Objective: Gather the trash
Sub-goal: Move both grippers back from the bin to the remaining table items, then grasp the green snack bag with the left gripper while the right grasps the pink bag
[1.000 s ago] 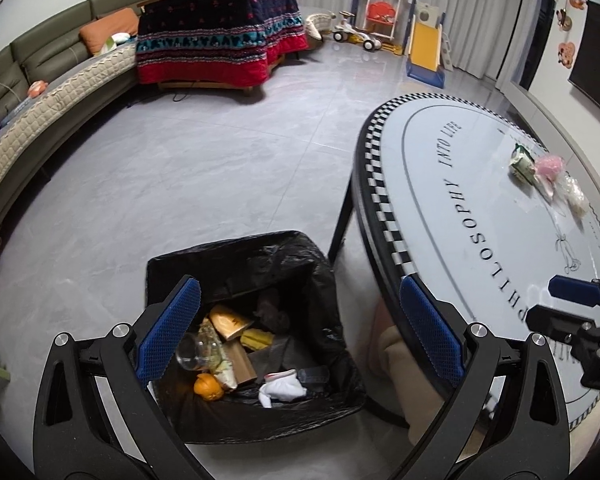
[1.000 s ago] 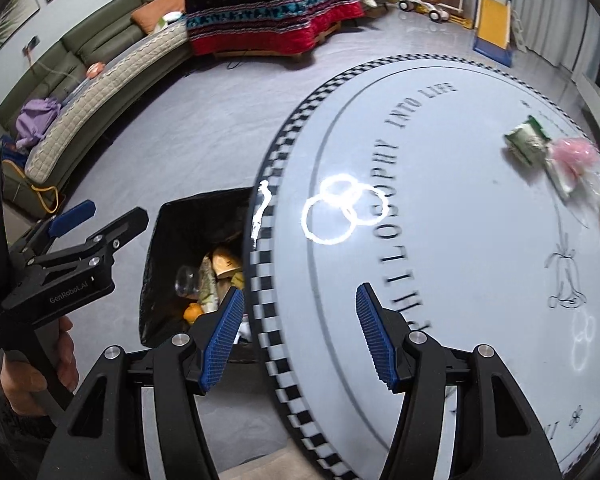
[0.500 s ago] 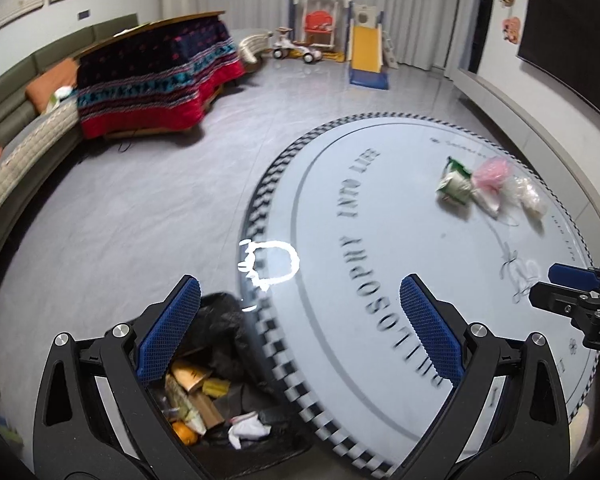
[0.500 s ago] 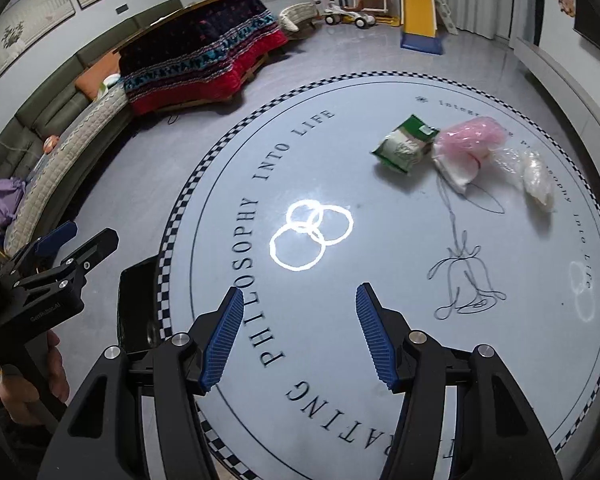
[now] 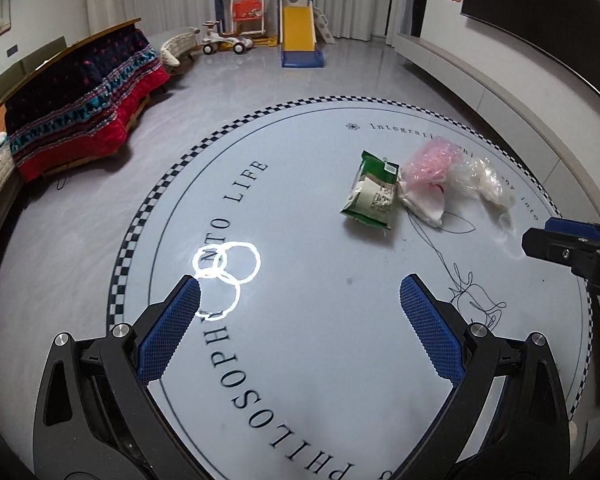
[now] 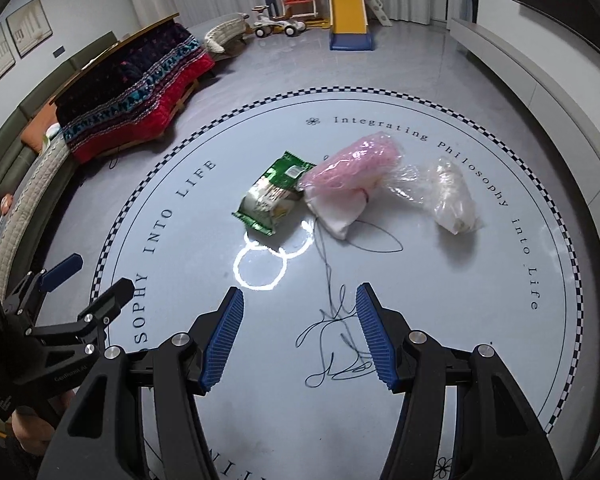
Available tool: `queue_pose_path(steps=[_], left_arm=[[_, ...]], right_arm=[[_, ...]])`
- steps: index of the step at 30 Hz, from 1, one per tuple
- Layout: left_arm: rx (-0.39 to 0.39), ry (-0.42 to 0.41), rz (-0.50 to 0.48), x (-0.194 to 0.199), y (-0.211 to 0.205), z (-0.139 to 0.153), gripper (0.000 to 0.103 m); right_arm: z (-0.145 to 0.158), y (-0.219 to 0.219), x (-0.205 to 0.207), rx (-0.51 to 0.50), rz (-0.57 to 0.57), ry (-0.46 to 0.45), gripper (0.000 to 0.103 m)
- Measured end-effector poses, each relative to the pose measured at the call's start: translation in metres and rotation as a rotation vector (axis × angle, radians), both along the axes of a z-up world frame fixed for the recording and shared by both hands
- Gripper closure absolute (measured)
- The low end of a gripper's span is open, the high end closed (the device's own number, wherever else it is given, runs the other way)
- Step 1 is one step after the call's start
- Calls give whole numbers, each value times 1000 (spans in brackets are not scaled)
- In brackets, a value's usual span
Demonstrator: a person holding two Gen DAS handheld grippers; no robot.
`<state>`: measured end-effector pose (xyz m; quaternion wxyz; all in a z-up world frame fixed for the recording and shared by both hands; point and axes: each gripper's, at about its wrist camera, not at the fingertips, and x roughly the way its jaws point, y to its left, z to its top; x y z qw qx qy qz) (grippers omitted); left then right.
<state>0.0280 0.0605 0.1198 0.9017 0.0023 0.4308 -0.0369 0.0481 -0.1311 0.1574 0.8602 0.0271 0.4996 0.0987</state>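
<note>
Three pieces of trash lie on the round white table (image 5: 300,360) (image 6: 480,320): a green snack wrapper (image 5: 373,190) (image 6: 274,198), a pink plastic bag (image 5: 426,176) (image 6: 350,178) touching its right side, and a clear crumpled bag (image 5: 482,180) (image 6: 450,196) further right. My left gripper (image 5: 300,292) hovers open over the table, short of the wrapper, nothing between its fingers. My right gripper (image 6: 300,300) is open too and empty, above a black scribble drawing, with the trash ahead of it. The trash bin is out of sight.
The table has a chequered rim (image 5: 118,276) and printed lettering. Beyond it lies grey floor, a blanket-covered low table (image 5: 84,92) (image 6: 136,84), a sofa (image 6: 24,160) on the left, and a toy slide (image 5: 298,36) at the back.
Both grippers have swung away from the black-lined bin and over the table toward the trash. The bin has dropped out of both views; the wrapper and bags look nearer.
</note>
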Motion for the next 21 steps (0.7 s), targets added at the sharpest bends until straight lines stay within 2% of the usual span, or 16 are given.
queue_pose_path(steps=[7,21], left_arm=[[20,26,-49,44,-27,-17,6],[70,64,-116,120,-57,-51,6]], right_arm=[[-11,-17,57,9,-68,27,43],[-55,0,147,38,-96,117,42]])
